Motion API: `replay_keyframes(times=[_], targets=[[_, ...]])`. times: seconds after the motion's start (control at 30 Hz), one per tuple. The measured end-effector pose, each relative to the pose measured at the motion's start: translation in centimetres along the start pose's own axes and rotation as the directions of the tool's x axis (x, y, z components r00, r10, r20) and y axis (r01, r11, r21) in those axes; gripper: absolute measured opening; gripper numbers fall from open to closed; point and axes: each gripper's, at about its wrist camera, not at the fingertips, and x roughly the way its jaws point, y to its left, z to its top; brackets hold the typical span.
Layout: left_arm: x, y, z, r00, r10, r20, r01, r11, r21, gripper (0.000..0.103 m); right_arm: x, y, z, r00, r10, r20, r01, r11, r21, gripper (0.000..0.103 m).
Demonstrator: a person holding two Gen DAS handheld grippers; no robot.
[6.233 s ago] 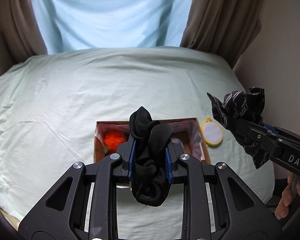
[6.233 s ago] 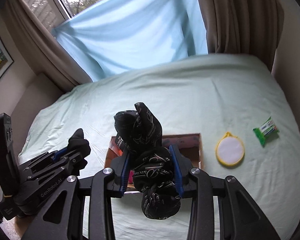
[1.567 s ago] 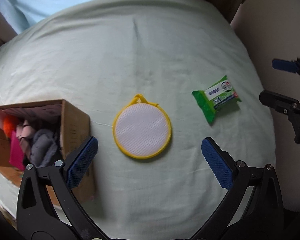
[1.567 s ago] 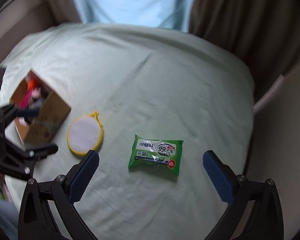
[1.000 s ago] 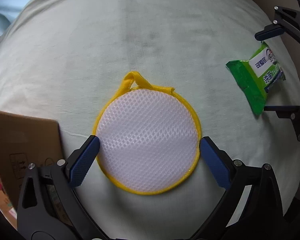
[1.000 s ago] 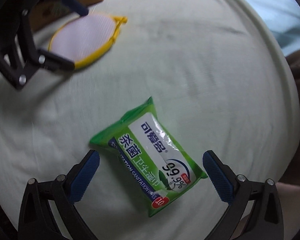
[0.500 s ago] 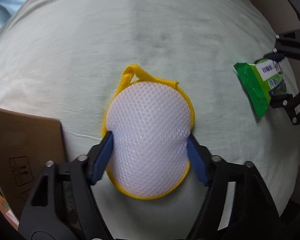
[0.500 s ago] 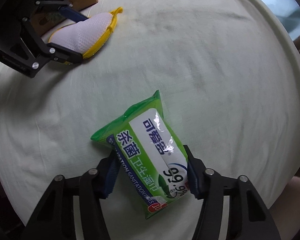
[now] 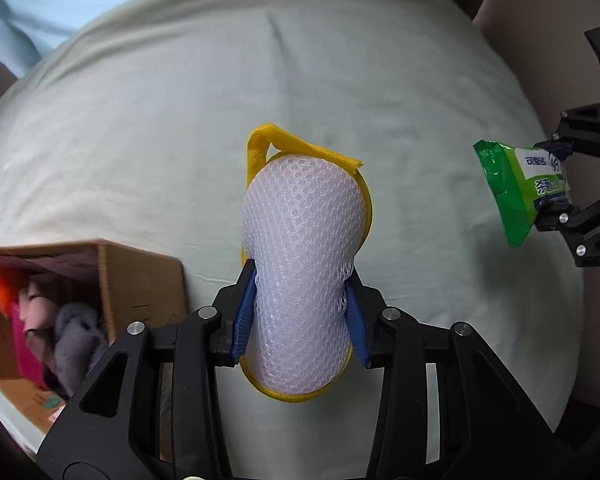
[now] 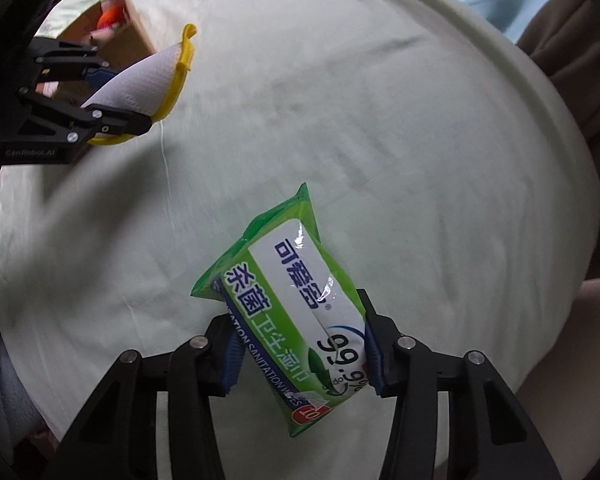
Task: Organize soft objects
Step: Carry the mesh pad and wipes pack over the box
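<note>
My left gripper (image 9: 300, 316) is shut on a round white mesh pad with a yellow rim and loop (image 9: 300, 248), squeezed narrow and lifted off the pale green bed sheet (image 9: 160, 120). The pad also shows in the right wrist view (image 10: 140, 80) at upper left. My right gripper (image 10: 300, 344) is shut on a green pack of wet wipes (image 10: 296, 304) held above the sheet; the pack also shows at the right of the left wrist view (image 9: 520, 192). An open cardboard box (image 9: 140, 280) with soft things inside sits at lower left; it also shows in the right wrist view (image 10: 136, 36).
The box holds an orange ball (image 9: 4, 288), pink cloth (image 9: 24, 344) and a grey cloth (image 9: 76, 328). Brown curtains (image 10: 580, 52) and a light blue sheet (image 9: 80, 0) hang behind the bed. A beige wall (image 9: 540, 20) runs along the right.
Both grippers have closed fully and lifted: the left raised the mesh pad off the sheet, the right raised the wipes pack. The box has come back into the left wrist view.
</note>
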Motion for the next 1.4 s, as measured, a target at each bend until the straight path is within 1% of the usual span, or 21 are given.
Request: replay_keyframes(times=[0.1, 0.13, 0.17, 0.33, 0.57, 0.67, 0.8, 0.97, 1.07, 1.27, 1.4], targets=[[-3.8, -0.3, 0.4, 0.999, -0.004, 0.047, 0.004, 1.0, -0.001, 0.036, -4.1, 0.3, 0.0, 1.0, -0.022, 0.023, 0.02, 0.995, 0.101, 0.045], [-5.3, -0.8, 0.5, 0.998, -0.005, 0.066, 0.005, 1.0, -0.001, 0.036, -4.8, 1.5, -0.1, 0.999, -0.032, 0.032, 0.028, 0.993, 0.116, 0.045], [-6.8, -0.7, 0.6, 0.997, -0.005, 0.083, 0.005, 1.0, -0.002, 0.036, -6.4, 2.0, 0.1, 0.998, -0.043, 0.04, 0.037, 0.991, 0.129, 0.045], [-13.7, -0.8, 0.2, 0.988, -0.002, 0.156, 0.002, 1.0, 0.004, 0.036, -13.5, 4.7, 0.9, 0.992, -0.1, 0.08, 0.087, 0.983, 0.16, 0.045], [-22.7, -0.6, -1.7, 0.971, 0.004, 0.238, -0.007, 1.0, 0.014, 0.036, -21.0, 9.9, 2.5, 0.977, -0.157, 0.147, 0.127, 0.972, 0.197, 0.045], [-26.1, 0.4, -2.7, 0.961, 0.005, 0.275, -0.007, 1.0, 0.008, 0.036, -23.6, 12.0, 3.3, 0.968, -0.173, 0.183, 0.13, 0.966, 0.225, 0.045], [-29.5, 3.1, -4.2, 0.949, 0.001, 0.315, 0.003, 1.0, -0.013, 0.036, -26.7, 15.9, 5.5, 0.952, -0.196, 0.236, 0.132, 0.956, 0.263, 0.045], [-32.3, 8.1, -6.1, 0.939, -0.003, 0.345, 0.015, 0.999, -0.032, 0.036, -27.7, 20.5, 8.4, 0.935, -0.217, 0.282, 0.123, 0.941, 0.316, 0.045], [-33.1, 11.5, -7.2, 0.937, -0.001, 0.35, 0.013, 0.999, -0.032, 0.036, -27.7, 23.1, 10.4, 0.931, -0.224, 0.288, 0.109, 0.924, 0.365, 0.045], [-33.0, 19.2, -8.4, 0.943, 0.013, 0.331, 0.002, 0.999, -0.044, 0.036, -26.1, 27.0, 15.1, 0.932, -0.203, 0.301, 0.046, 0.888, 0.457, 0.045], [-31.7, 23.9, -8.8, 0.952, 0.016, 0.305, -0.007, 0.999, -0.032, 0.036, -24.1, 28.9, 18.0, 0.935, -0.193, 0.298, 0.011, 0.854, 0.52, 0.045]])
